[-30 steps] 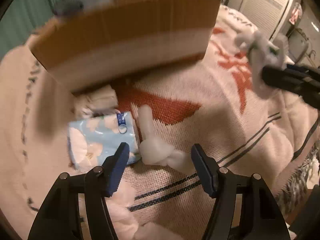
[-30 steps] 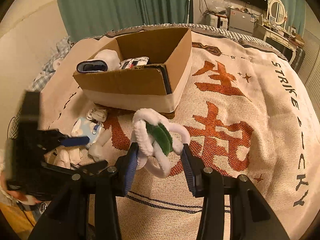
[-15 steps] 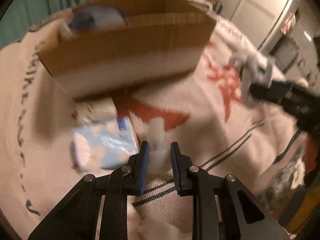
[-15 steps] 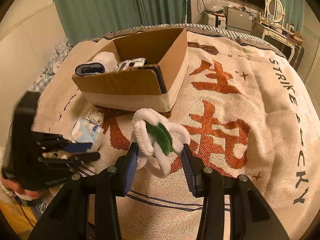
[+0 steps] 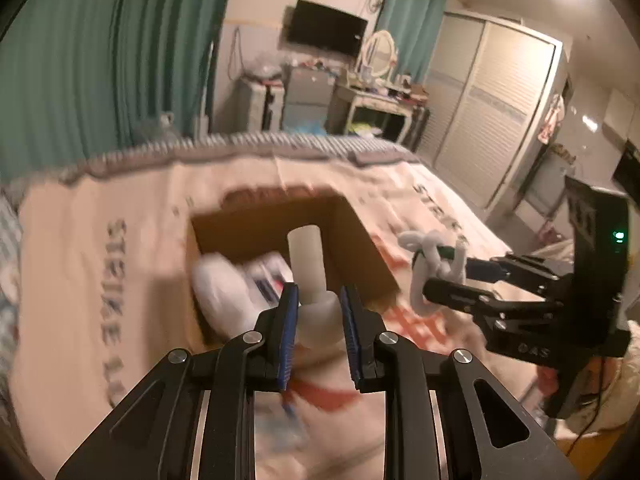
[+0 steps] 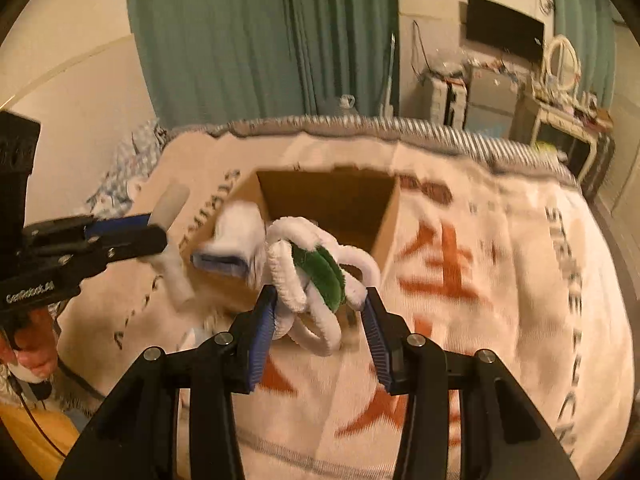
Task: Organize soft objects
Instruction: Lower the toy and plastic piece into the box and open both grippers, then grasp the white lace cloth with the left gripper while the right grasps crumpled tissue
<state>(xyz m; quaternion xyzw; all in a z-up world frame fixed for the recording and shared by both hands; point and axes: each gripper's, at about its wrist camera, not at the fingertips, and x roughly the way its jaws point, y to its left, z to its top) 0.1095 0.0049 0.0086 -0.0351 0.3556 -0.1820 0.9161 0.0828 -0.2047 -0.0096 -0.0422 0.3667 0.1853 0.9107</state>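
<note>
Overhead, both grippers are hanging in the air above the blanket point(image 6: 500, 344), with the cardboard box point(image 5: 360, 240) lying open-topped just ahead of them. The left gripper point(image 5: 318, 312) is gripping a pale soft toy point(image 5: 306, 256) between its blue pads point(image 5: 289, 320), jaws pressed tight on the toy's thick lower part, while its rounded upper end is sticking up in front of the box's open mouth. From the right wrist view that same toy point(image 6: 170, 204) is showing clear of the box's left wall, with bare blanket beneath it.

The right gripper point(image 6: 320, 312) is clamping a bundle of white fuzzy loops with a green piece point(image 6: 316, 268) inside, jaws closed on the loops. The bundle is sitting in front of the box's near edge point(image 6: 224, 280); the blur does not let me tell whether it is touching.

Inside the box, a white rolled item point(image 5: 222, 292) is filling the near left corner, and a printed item just beside it is too blurred to name; the far right part is showing bare brown floor point(image 6: 332, 212). The two grippers are standing well apart, the right gripper point(image 5: 444, 280) off to the side of the box's right wall. A hand point(image 6: 34, 354) is wrapping the left gripper's handle.
</note>
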